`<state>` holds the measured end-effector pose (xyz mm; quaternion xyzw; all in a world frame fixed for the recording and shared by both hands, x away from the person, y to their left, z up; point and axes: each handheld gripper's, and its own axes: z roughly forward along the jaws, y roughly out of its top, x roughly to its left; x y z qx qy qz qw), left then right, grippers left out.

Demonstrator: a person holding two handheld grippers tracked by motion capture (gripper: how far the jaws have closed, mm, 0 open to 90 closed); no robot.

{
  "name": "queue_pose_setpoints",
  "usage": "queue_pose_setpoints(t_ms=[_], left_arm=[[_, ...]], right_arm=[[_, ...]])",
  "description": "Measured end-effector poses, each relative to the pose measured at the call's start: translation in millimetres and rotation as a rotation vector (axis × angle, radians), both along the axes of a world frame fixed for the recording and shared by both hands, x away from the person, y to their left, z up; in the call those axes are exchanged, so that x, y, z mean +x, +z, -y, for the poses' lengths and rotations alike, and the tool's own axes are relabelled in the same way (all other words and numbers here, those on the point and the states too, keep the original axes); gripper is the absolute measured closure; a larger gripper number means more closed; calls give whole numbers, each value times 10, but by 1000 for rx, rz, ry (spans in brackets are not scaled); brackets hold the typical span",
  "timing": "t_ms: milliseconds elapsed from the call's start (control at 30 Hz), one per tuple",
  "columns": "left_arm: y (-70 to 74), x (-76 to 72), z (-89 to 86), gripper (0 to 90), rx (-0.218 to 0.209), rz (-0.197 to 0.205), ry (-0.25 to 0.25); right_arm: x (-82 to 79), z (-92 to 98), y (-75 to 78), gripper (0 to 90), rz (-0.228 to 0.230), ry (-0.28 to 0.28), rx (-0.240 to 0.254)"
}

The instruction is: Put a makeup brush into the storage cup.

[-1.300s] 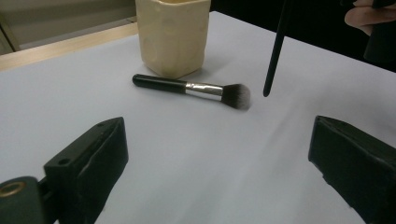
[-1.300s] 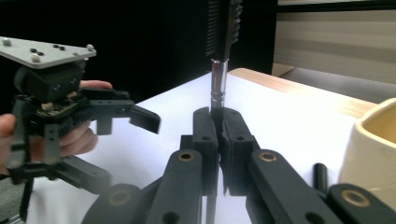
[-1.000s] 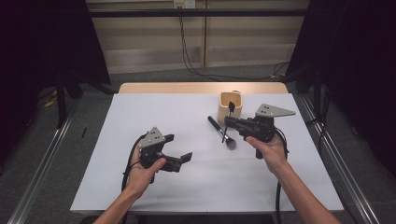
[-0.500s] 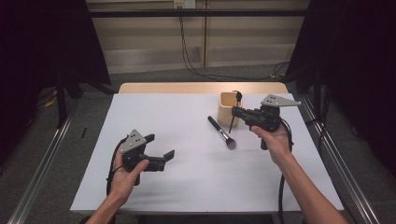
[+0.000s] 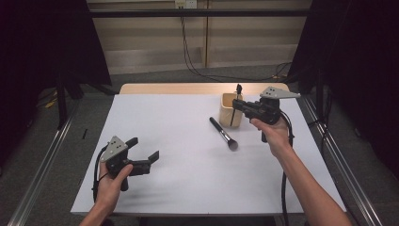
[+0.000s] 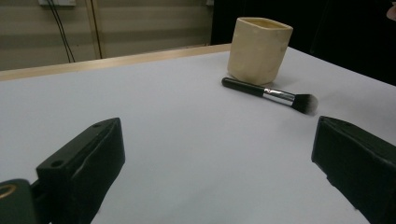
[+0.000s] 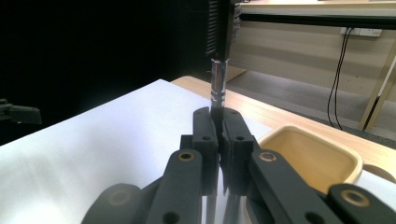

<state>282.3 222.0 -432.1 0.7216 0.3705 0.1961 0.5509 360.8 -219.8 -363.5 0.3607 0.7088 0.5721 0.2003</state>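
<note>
White table (image 5: 188, 188) | cups 1 (image 5: 229, 109) | brushes 2: one lying (image 5: 223, 133), one (image 7: 219, 70) pinched by right fingers (image 7: 219, 122) | left fingers (image 5: 145, 149) spread

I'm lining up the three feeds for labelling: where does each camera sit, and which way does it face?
High view: above the person's side, looking forward and down on the white table; both forearms, left gripper, right gripper.
Left gripper view: low over the table, between its open jaws, facing the cup and the lying brush.
Right gripper view: along shut jaws clamping a brush upright beside the cup.
High and left gripper views share cup and lying brush.
</note>
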Motion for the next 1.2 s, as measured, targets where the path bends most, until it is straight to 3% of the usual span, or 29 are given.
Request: queue_pose_setpoints(t_ms=[67, 167, 200, 267, 533, 767, 1200], left_arm=[[-9, -26, -47, 34, 17, 21, 27], [-43, -55, -127, 30, 6, 16, 14], [-56, -65, -146, 29, 19, 22, 17], [-85, -87, -176, 29, 0, 24, 26], [-146, -125, -304, 22, 6, 40, 48], [-144, -106, -335, 23, -14, 51, 62], [-154, -100, -331, 24, 3, 50, 53]], right_arm=[[24, -4, 20, 862, 3, -4, -2], [48, -1, 36, 862, 3, -8, 1], [59, 3, 39, 862, 5, -10, -1], [81, 13, 49, 862, 6, -13, -1], [122, 58, 91, 861, 15, -34, 16], [199, 68, 121, 861, 24, -52, 16], [420, 126, 193, 861, 35, -106, 17]])
